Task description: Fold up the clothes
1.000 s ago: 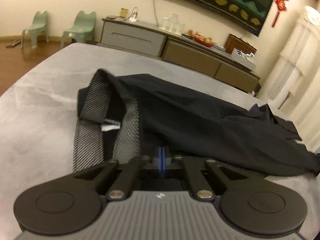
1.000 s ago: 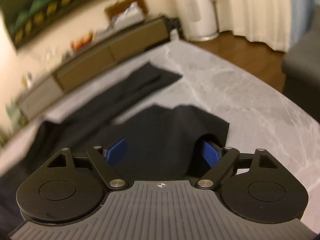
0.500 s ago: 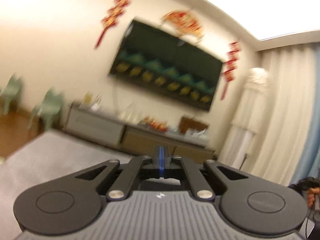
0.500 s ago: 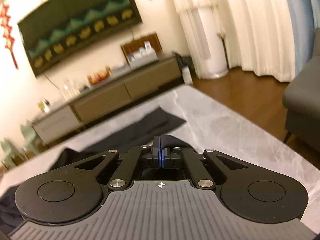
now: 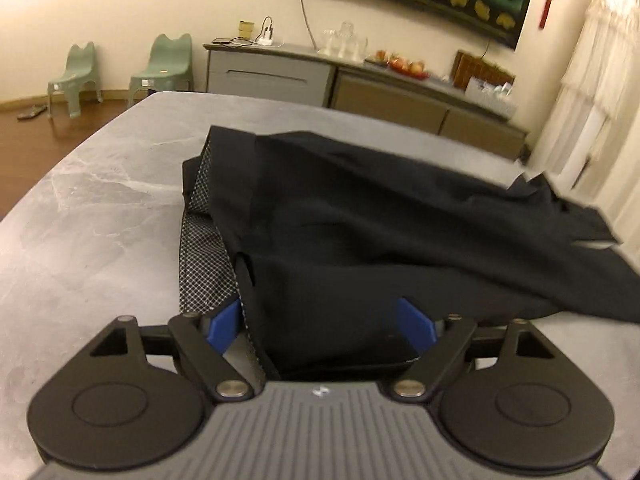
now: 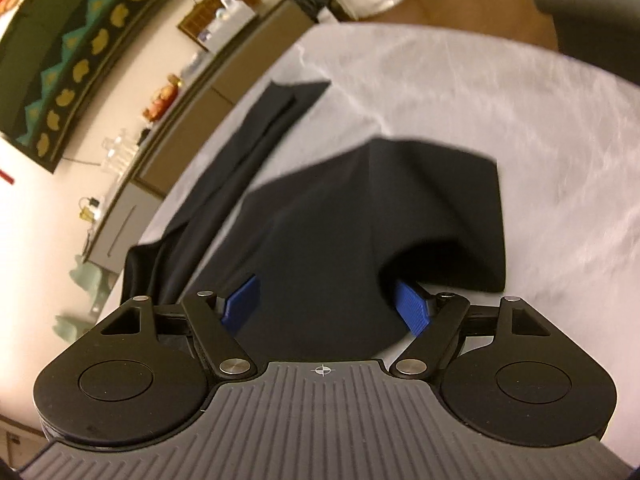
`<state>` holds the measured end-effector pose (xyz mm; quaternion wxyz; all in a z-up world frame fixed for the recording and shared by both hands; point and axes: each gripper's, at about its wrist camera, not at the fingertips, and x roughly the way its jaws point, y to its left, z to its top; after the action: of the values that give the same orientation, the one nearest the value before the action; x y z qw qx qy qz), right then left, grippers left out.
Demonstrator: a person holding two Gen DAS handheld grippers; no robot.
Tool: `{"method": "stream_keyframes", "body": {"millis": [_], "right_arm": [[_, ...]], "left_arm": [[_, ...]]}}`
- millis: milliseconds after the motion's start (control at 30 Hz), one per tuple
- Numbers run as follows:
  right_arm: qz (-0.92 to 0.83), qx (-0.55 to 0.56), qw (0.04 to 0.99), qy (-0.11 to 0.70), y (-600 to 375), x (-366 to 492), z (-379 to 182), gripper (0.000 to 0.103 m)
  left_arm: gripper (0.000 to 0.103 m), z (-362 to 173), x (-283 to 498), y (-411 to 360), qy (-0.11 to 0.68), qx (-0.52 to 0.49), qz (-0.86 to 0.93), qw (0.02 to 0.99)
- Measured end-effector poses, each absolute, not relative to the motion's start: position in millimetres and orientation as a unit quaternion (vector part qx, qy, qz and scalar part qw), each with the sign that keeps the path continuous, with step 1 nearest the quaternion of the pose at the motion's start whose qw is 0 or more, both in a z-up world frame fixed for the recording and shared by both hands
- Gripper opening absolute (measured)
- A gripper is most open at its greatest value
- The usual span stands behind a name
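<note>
A black garment (image 5: 380, 220) with a grey mesh lining (image 5: 204, 256) lies crumpled on the grey marble table (image 5: 100, 208). My left gripper (image 5: 320, 326) hangs low over its near edge. Its jaws are opening, the blue pads stand wide apart, and the cloth lies loose between them. In the right wrist view the same black garment (image 6: 340, 220) shows a humped fold in front and a long leg (image 6: 260, 128) stretching to the far side. My right gripper (image 6: 326, 308) is opening too. The fold sits between its pads and drapes over the right pad (image 6: 412, 312).
A long low sideboard (image 5: 280, 72) with glassware and fruit runs along the far wall under a dark screen. Two green child chairs (image 5: 164, 64) stand on the wood floor at the left. A dark armchair (image 6: 592, 8) sits beyond the table's right edge.
Both grippers were shut half a second ago, the left one tipped up toward the wall. Now both point down at the garment with jaws apart, and the right view has rolled.
</note>
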<state>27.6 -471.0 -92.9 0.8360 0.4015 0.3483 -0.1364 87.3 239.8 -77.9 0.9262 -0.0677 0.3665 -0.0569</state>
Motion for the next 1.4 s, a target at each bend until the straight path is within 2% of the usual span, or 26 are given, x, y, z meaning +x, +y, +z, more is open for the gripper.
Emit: {"method": "stream_keyframes", "body": {"millis": [33, 67, 100, 133, 167, 200, 233, 267, 367, 533, 667, 833, 933, 1033, 1100, 1167, 1200, 1233, 1333, 1400], "right_arm": [[-0.147, 0.396, 0.837, 0.349, -470.4, 27.5, -94.8, 0.078], [-0.158, 0.391, 0.838, 0.348, -470.4, 27.8, -94.8, 0.078], [-0.166, 0.388, 0.838, 0.347, -470.9, 29.3, -95.5, 0.078], [-0.174, 0.386, 0.837, 0.346, -471.6, 31.3, -97.2, 0.078], [-0.173, 0.379, 0.839, 0.349, -470.5, 36.1, -98.8, 0.071], [-0.166, 0.370, 0.843, 0.354, -468.4, 42.6, -100.3, 0.056], [-0.159, 0.361, 0.846, 0.360, -466.3, 49.1, -101.8, 0.017], [-0.155, 0.348, 0.852, 0.360, -463.4, 54.2, -101.2, 0.002], [-0.149, 0.321, 0.889, 0.291, -457.1, 44.7, -69.4, 0.000], [-0.106, 0.249, 0.948, 0.168, -444.4, 22.2, 26.2, 0.000], [-0.102, 0.200, 0.967, 0.121, -442.5, 53.3, 93.7, 0.000], [-0.115, 0.135, 0.974, 0.144, -426.8, 192.0, 140.0, 0.000], [-0.129, 0.105, 0.970, 0.175, -403.4, 290.6, 141.1, 0.000], [-0.148, 0.098, 0.962, 0.207, -375.1, 363.7, 108.4, 0.000], [-0.155, 0.100, 0.955, 0.233, -358.8, 395.4, 71.3, 0.009], [-0.137, 0.108, 0.948, 0.265, -349.9, 407.5, 29.8, 0.042], [-0.126, 0.113, 0.944, 0.282, -346.3, 411.1, 8.5, 0.048], [-0.117, 0.114, 0.942, 0.293, -344.9, 408.8, -7.7, 0.053], [-0.113, 0.120, 0.940, 0.298, -357.3, 374.1, -32.9, 0.060], [-0.120, 0.129, 0.939, 0.295, -372.7, 341.5, -42.0, 0.068]], "left_arm": [[0.073, -81.6, 90.5, 238.8, 0.371, -0.066, -0.054, 0.925], [0.055, -85.3, 93.7, 237.8, 0.376, -0.064, -0.050, 0.923], [0.046, -88.8, 97.0, 237.0, 0.381, -0.062, -0.047, 0.921], [0.023, -90.5, 102.2, 238.0, 0.384, -0.059, -0.044, 0.920], [0.011, -92.0, 107.1, 238.9, 0.387, -0.056, -0.042, 0.919], [0.010, -91.7, 108.5, 238.1, 0.386, -0.051, -0.046, 0.920], [0.007, -89.4, 107.4, 236.3, 0.379, -0.044, -0.049, 0.923], [0.006, -84.3, 104.3, 235.7, 0.367, -0.043, -0.055, 0.928], [0.005, -59.1, 84.9, 242.0, 0.310, -0.067, -0.082, 0.945], [0.005, 24.0, 47.0, 270.6, 0.162, -0.143, -0.151, 0.965], [0.005, 95.4, 60.9, 296.4, 0.073, -0.176, -0.158, 0.969], [0.005, 140.7, 188.2, 330.4, 0.089, -0.183, -0.091, 0.975], [0.006, 125.9, 267.7, 337.2, 0.142, -0.185, -0.046, 0.971], [0.006, 87.1, 321.1, 336.7, 0.191, -0.164, 0.001, 0.968], [0.006, 51.5, 341.9, 341.6, 0.222, -0.169, 0.028, 0.960], [0.013, 14.1, 348.6, 349.2, 0.250, -0.185, 0.054, 0.949], [0.015, -2.8, 347.4, 353.9, 0.260, -0.195, 0.068, 0.943], [0.020, -19.0, 345.2, 358.8, 0.270, -0.205, 0.081, 0.937], [0.043, -36.6, 309.2, 371.5, 0.275, -0.226, 0.076, 0.932], [0.047, -33.1, 280.0, 368.6, 0.282, -0.202, 0.066, 0.936]]}}
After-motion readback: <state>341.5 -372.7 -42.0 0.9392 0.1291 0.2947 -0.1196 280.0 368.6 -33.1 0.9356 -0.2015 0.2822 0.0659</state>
